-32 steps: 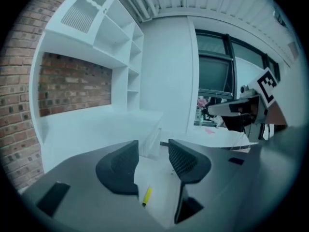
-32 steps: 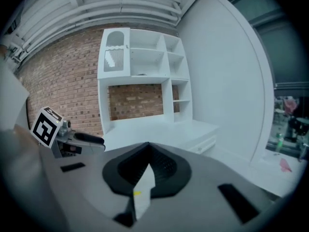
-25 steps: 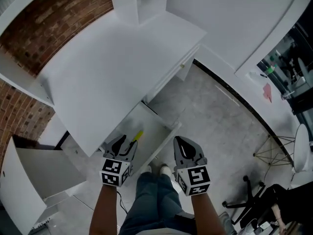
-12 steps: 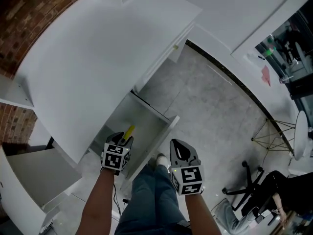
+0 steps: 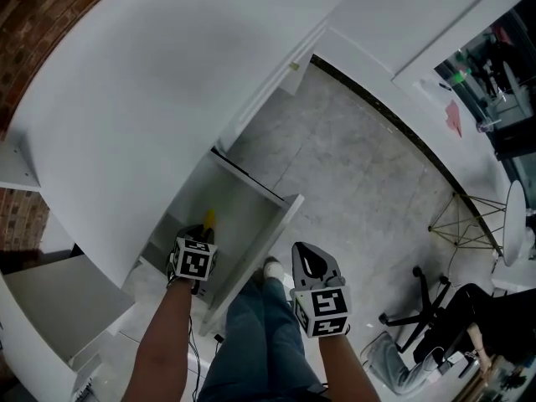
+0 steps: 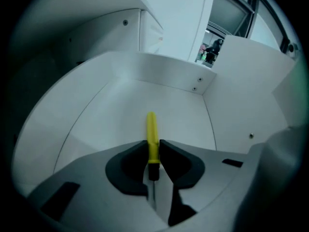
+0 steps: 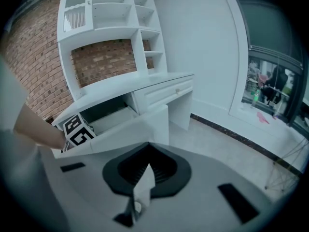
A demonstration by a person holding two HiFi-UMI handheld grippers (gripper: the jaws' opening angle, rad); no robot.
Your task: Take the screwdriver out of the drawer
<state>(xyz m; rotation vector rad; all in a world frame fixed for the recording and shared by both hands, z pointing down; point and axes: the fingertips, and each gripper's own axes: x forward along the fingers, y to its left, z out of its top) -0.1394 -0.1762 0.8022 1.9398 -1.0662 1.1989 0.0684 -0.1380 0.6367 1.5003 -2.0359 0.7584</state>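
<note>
- Since the earlier frames, the left gripper [image 6: 153, 146] has pushed further into the drawer [image 5: 270, 231]. It now covers most of the screwdriver [image 6: 151, 128], which lay clear ahead of it before. The right gripper [image 5: 311, 260] has barely shifted.
- White desk [image 5: 159, 99]: it fills the upper left of the head view, with a brick wall behind it and grey floor [image 5: 360, 166] to its right.
- Drawer: it is pulled out from under the desk top, its white front panel toward the person's legs [image 5: 251, 342].
- Left gripper: it is down inside the drawer, near the front. Its jaws are pressed against both sides of the yellow handle, close to the handle's dark collar.
- Right gripper: it is held outside the drawer, just beside the front panel and above the floor. Its jaws are together with nothing between them.
- Screwdriver: it lies low in the drawer, though whether it rests on the white bottom cannot be told. The yellow handle sticks out past the left jaw tips toward the back wall, and the thin metal shaft runs back between the jaws. In the head view only the handle's tip shows beyond the gripper.
</note>
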